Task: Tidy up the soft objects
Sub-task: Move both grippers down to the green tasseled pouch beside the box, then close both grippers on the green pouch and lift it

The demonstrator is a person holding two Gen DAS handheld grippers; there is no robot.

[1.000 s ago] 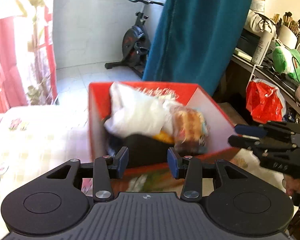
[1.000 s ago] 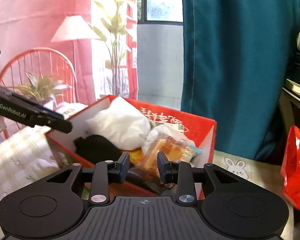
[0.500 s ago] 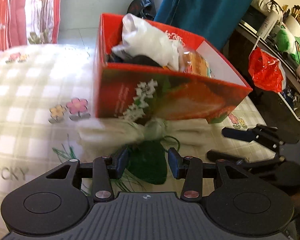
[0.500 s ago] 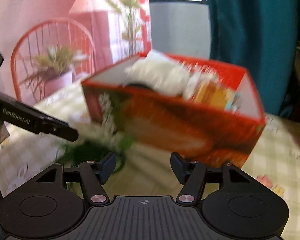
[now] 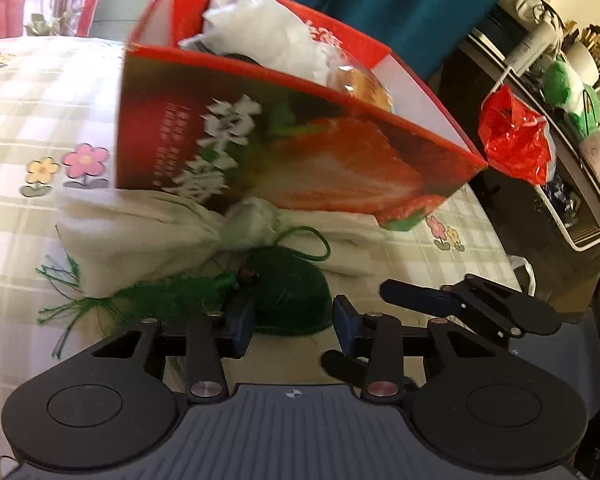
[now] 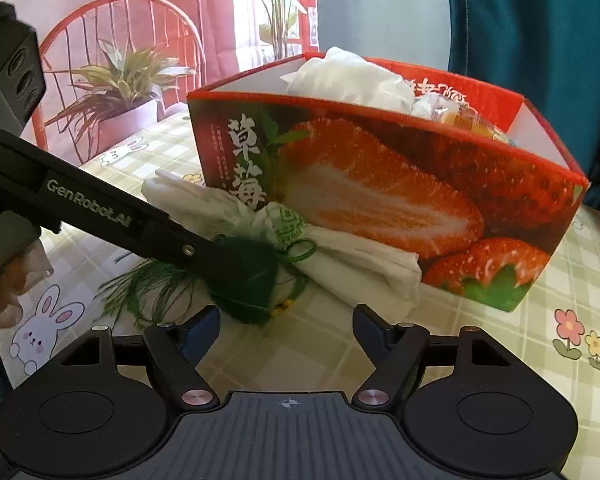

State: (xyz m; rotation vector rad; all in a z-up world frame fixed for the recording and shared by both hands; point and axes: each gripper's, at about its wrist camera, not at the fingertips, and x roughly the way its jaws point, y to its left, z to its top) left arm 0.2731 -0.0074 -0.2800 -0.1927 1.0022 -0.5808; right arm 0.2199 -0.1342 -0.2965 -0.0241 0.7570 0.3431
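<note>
- Both grippers have dropped since a second ago, from looking into the open top of the red strawberry box [image 6: 380, 184] to facing its printed side, and a green tasselled pouch [image 5: 288, 300] on the checked tablecloth [image 6: 520, 340] has come into view.
- Left gripper [image 5: 294, 322] has its jaws partly apart and closing; the pouch lies between them, yet blur hides whether the pads press on it.
- From the right wrist view, the left gripper's dark finger [image 6: 204, 252] covers much of the pouch [image 6: 252, 280], so contact cannot be judged there either.
- Right gripper [image 6: 286, 326] has its jaws wide and opening, with bare tablecloth between them; the pouch sits just ahead of its left finger.
- White folded bag [image 6: 360, 268], knotted in the middle, lies against the foot of the box, just behind the pouch.
- Inside the box, a crumpled white bag [image 6: 348, 76] rises above the rim; a wrapped snack [image 5: 364, 84] peeks out beside it, and the rest of the contents are hidden by the wall.
- Part of a hand [image 6: 4, 296] is cut off at the left edge.
</note>
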